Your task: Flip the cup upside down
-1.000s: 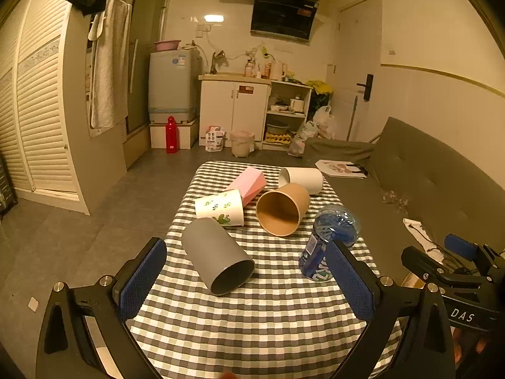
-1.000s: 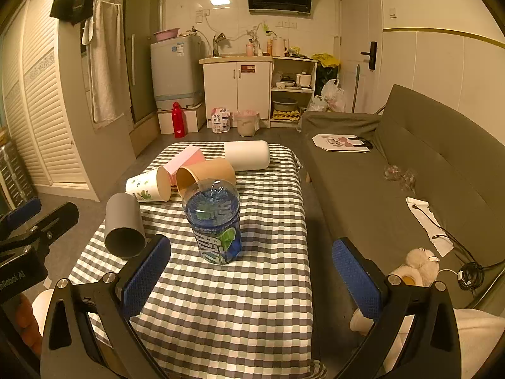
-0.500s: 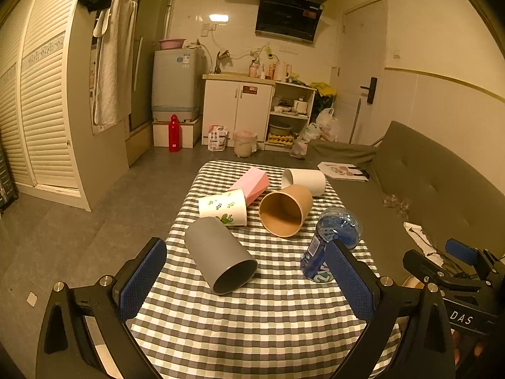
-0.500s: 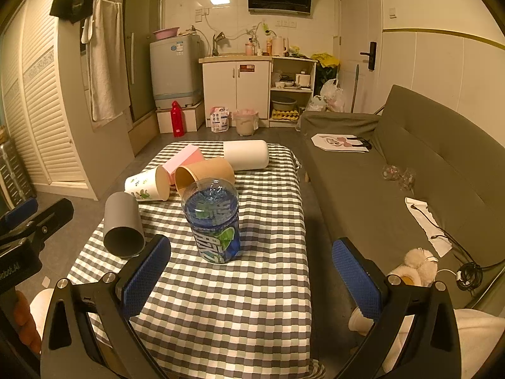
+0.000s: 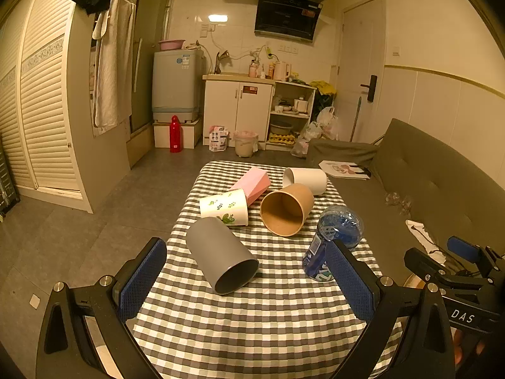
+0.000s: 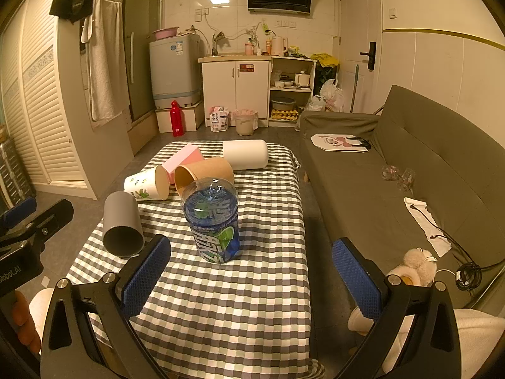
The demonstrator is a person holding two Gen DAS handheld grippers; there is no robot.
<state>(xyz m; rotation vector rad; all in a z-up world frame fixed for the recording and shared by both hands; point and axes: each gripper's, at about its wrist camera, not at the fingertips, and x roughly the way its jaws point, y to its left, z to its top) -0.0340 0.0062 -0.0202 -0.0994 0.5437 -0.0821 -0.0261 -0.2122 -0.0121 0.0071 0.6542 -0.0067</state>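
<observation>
Several cups lie on their sides on the checked table [image 5: 252, 315]. Nearest is a grey cup [image 5: 221, 259] [image 6: 122, 225], its mouth facing me. Behind it lie a white leaf-print cup [image 5: 224, 207] [image 6: 145, 183], a pink cup [image 5: 252, 184] [image 6: 184, 159], a brown paper cup [image 5: 285, 208] [image 6: 203, 172] and a plain white cup [image 5: 305, 179] [image 6: 246, 154]. A clear blue plastic cup [image 5: 334, 240] [image 6: 214, 221] stands upside down. My left gripper [image 5: 249, 284] is open, just short of the grey cup. My right gripper [image 6: 252, 276] is open, in front of the blue cup. Neither holds anything.
A grey sofa [image 6: 426, 164] runs along the table's right side, with a bag, glasses and a cable on it. Kitchen cabinets [image 5: 240, 112], a washing machine [image 5: 176, 83] and a red bottle [image 5: 174, 134] stand at the far wall. Open floor lies left of the table.
Both grippers have drawn back and risen slightly, so the cups sit a little farther off in view. No cup has moved.
</observation>
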